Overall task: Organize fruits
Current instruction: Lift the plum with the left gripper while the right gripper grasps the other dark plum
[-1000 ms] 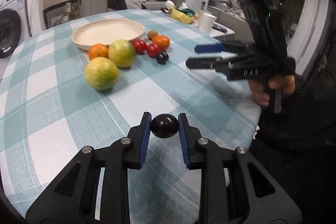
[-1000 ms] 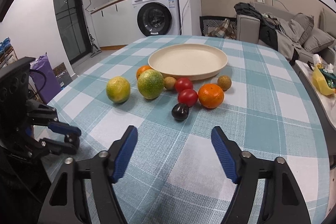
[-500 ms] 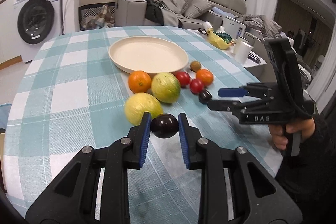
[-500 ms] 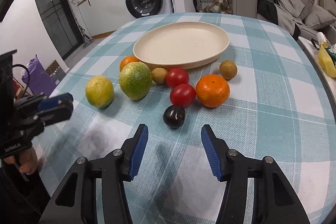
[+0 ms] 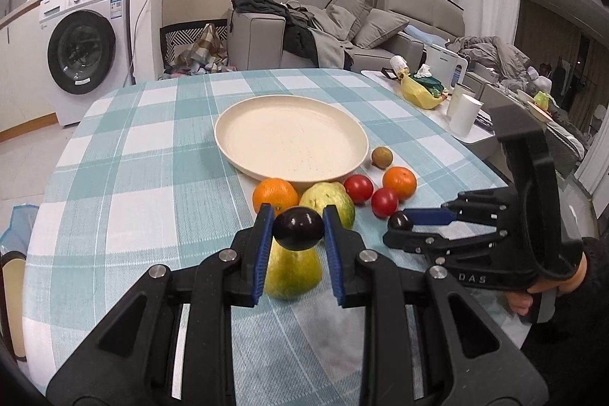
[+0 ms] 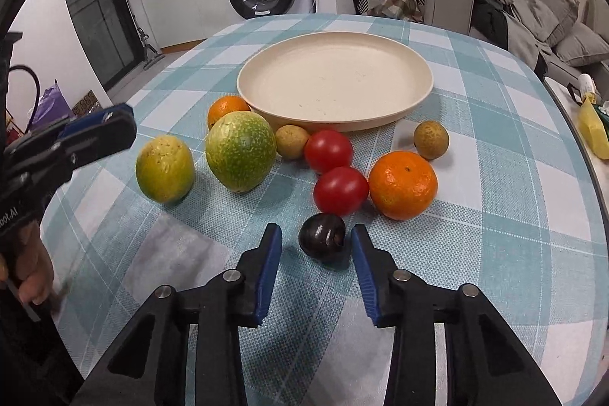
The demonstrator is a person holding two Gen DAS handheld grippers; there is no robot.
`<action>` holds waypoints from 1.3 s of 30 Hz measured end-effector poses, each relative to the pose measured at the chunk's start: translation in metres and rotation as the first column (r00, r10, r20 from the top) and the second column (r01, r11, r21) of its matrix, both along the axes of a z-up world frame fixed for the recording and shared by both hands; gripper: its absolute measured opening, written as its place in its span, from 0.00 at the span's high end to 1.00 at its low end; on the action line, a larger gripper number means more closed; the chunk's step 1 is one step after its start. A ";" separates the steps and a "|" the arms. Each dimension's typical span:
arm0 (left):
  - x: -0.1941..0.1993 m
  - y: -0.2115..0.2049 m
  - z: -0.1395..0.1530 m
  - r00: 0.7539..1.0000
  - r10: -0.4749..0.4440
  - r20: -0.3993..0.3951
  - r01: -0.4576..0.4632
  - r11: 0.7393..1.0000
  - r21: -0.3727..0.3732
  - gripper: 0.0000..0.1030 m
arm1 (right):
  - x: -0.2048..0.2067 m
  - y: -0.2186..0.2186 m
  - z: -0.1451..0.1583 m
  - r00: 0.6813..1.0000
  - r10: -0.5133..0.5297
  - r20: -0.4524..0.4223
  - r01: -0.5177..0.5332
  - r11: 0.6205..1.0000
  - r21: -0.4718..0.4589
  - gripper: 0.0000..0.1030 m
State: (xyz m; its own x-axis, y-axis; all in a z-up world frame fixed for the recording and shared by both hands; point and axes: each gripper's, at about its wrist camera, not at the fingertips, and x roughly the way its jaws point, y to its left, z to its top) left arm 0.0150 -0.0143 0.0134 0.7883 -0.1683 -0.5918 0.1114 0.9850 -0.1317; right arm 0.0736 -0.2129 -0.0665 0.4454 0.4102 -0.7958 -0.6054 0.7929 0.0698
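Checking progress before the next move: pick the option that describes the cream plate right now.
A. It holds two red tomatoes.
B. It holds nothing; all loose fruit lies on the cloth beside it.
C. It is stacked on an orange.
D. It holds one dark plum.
B: the cream plate shows a bare inside, the fruits sit on the checked cloth in front of it, and one dark plum is held in the left gripper.

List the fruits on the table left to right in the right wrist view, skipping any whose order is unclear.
Yellow-green fruit → green fruit → small brown fruit → orange → second small brown fruit. The partly hidden orange, two tomatoes and dark plum overlap in x, so they are left out.
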 end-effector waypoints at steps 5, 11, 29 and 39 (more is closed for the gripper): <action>0.015 -0.001 0.000 1.000 0.008 -0.003 -0.008 1.000 -0.001 0.77 | 0.002 0.002 -0.002 1.000 0.002 0.014 -0.002 1.000 -0.018 0.74; 0.026 -0.002 0.001 1.000 0.013 0.002 -0.013 1.000 -0.002 0.77 | 0.002 -0.002 0.001 1.000 0.000 0.023 0.000 1.000 -0.006 0.76; 0.061 -0.005 0.001 0.999 0.038 0.012 -0.038 0.999 0.021 0.77 | 0.017 -0.006 0.042 0.991 -0.050 0.125 0.029 0.986 0.161 0.76; 0.089 -0.008 -0.003 0.998 0.055 0.004 -0.056 0.998 0.030 0.77 | 0.037 0.008 0.046 0.987 -0.068 0.143 0.037 0.977 0.209 0.76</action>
